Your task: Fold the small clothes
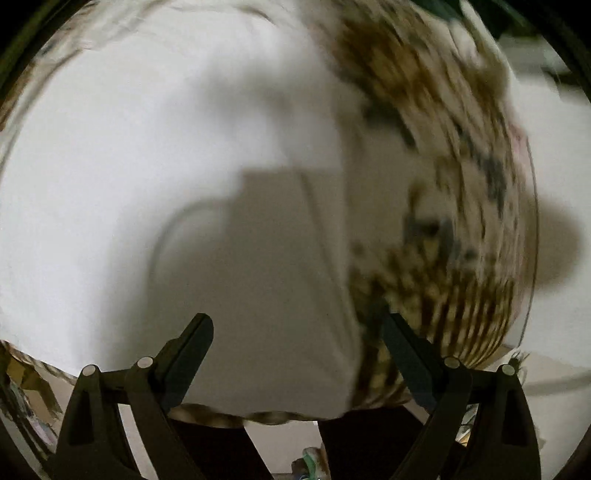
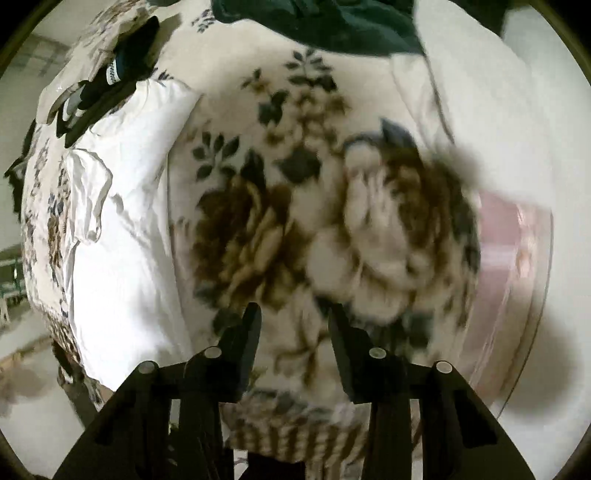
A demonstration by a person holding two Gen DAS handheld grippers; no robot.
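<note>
A white garment (image 1: 155,155) lies spread on a flower-patterned cloth (image 1: 454,177) that covers the table. My left gripper (image 1: 297,325) is open and empty just above the garment, near its right edge. In the right wrist view the same white garment (image 2: 125,236) lies at the left, with a short sleeve (image 2: 90,192) sticking out. My right gripper (image 2: 294,314) is open and empty above the flowered cloth (image 2: 258,221), to the right of the garment. Both views are motion-blurred.
A dark green garment (image 2: 325,22) lies bunched at the far edge. Black items (image 2: 110,81) lie at the far left beyond the white garment. The table's right edge (image 2: 532,258) drops off to a pale floor.
</note>
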